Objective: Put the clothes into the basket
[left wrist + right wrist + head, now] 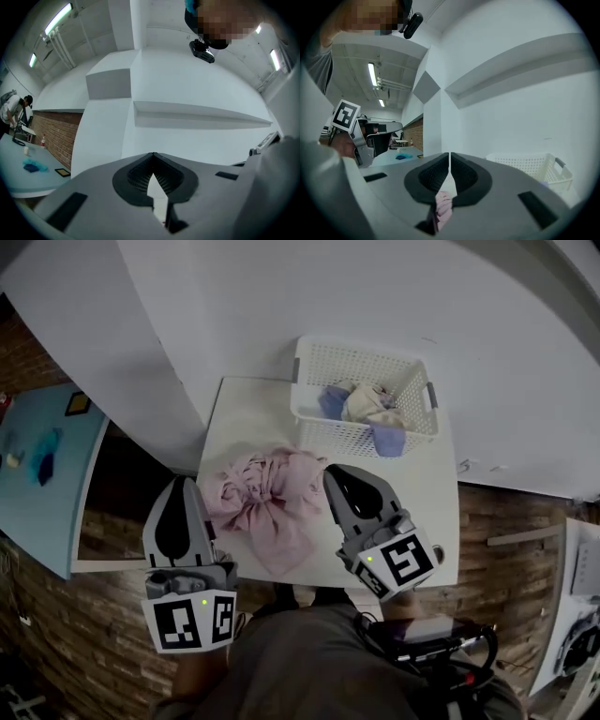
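Here the crumpled pink garment [267, 493] lies on the white worktop [427, 498] between the left gripper [185, 482] and the right gripper [329, 469], both pressed together and empty, the right seemingly nearer, the basket [323, 434] just behind.

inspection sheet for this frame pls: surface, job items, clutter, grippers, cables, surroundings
Surface: white table, holding only the job's things.
Job's things: pink garment crumpled on the table in front of the white basket; blue and cream clothes inside the basket.
Clutter: nothing seen.
Grippers: left gripper jaws together, empty, left of the garment; right gripper jaws together at the garment's right edge, pink cloth showing below the tips, no clear hold.
Cables: black cable by the person's waist, off the table.
Surroundings: white wall; light-blue side table to the left.
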Demonstrator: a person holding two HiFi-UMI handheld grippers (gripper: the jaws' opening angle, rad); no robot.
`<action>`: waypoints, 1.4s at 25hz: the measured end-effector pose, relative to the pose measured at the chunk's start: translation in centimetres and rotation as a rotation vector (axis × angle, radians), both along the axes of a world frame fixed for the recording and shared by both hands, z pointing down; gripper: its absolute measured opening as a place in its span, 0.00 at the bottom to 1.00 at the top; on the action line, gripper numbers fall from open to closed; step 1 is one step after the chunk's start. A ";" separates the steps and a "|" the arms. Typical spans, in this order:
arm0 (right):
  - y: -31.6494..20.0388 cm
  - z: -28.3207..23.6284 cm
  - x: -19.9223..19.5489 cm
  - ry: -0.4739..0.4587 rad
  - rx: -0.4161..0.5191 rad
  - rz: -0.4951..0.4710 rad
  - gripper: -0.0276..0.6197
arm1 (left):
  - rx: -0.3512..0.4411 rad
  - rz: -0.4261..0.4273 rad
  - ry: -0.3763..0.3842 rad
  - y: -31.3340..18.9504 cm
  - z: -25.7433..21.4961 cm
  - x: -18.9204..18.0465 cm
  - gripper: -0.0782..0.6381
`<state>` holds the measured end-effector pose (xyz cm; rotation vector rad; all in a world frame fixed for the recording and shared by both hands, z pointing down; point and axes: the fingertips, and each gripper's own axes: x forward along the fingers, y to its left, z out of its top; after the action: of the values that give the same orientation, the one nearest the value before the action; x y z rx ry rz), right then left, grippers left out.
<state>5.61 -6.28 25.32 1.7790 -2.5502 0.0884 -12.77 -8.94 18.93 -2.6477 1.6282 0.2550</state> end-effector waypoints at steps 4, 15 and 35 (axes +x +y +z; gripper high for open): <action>-1.9 1.8 -2.4 0.011 -0.043 -0.100 0.09 | -0.042 -0.072 -0.002 -0.1 1.5 -2.2 0.12; -6.2 9.7 -7.6 0.096 -0.205 -0.373 0.47 | -0.214 -0.206 0.017 -2.2 8.0 -5.0 0.12; -8.5 25.1 -5.7 0.490 -0.431 -0.580 0.86 | -0.426 -0.306 -0.007 -3.9 15.7 -6.2 0.12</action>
<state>-0.13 -14.74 50.42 0.7597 -2.3315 0.1477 -19.00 -12.85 34.61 -2.5965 2.2681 -0.1234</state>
